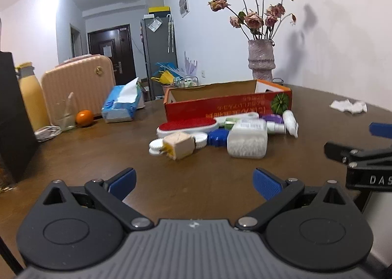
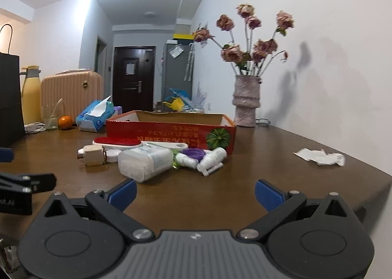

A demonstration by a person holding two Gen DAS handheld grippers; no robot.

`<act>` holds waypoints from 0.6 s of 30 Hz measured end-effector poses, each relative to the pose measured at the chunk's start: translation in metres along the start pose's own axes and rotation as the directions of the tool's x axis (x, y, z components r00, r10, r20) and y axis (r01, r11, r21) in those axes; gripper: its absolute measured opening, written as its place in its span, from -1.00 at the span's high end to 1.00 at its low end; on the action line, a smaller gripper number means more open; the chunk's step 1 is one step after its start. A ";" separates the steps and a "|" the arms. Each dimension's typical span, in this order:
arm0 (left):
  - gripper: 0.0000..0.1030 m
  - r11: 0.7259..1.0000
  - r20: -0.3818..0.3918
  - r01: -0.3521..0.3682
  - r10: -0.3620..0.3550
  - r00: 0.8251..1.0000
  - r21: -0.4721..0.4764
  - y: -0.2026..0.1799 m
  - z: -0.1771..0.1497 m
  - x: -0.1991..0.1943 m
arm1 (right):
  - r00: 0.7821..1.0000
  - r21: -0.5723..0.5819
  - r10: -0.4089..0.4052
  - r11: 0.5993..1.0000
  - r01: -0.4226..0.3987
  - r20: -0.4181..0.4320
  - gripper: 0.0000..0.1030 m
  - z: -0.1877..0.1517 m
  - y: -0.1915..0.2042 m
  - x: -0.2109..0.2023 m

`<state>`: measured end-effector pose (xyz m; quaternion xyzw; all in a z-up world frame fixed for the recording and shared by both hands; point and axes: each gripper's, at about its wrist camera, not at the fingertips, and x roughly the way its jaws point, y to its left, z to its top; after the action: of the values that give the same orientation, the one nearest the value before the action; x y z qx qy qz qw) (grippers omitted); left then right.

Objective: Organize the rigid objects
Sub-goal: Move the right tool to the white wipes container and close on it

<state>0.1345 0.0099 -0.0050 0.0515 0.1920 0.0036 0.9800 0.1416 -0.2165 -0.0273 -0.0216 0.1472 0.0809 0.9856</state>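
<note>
Nothing is looking sorted yet: clutter pile (image 1: 220, 132) is lying mid-frame before the red box (image 1: 227, 105), while left gripper (image 1: 194, 182) and right gripper (image 2: 194, 193) are hovering, jaws apart, empty.

My left claw (image 1: 194, 183) has ribbed blue pads on black linkage arms with silver screw heads, two round black housings and a grey ribbed body between them; my right claw (image 2: 195, 193) looks the same, its side clamp showing white lettering
</note>
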 end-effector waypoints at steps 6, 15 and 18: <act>-0.65 0.964 -0.144 0.107 -0.145 0.979 -0.243 0.006 0.025 0.060 | 0.967 0.136 0.228 0.968 -0.212 -0.110 -0.49 0.040 -0.026 0.077; -0.06 0.888 -0.180 0.165 -0.263 0.948 -0.429 -0.008 0.046 0.123 | 0.880 0.157 0.413 0.909 -0.385 -0.236 0.29 0.069 -0.029 0.186; -0.05 0.876 -0.180 0.150 -0.257 0.949 -0.459 -0.007 0.047 0.132 | 0.843 0.214 0.471 0.880 -0.425 -0.259 0.40 0.067 -0.032 0.201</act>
<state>0.2741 0.0018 -0.0122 -0.1923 0.3054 -0.0510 0.9312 0.3559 -0.2125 -0.0221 0.0746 0.3033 0.2937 0.9034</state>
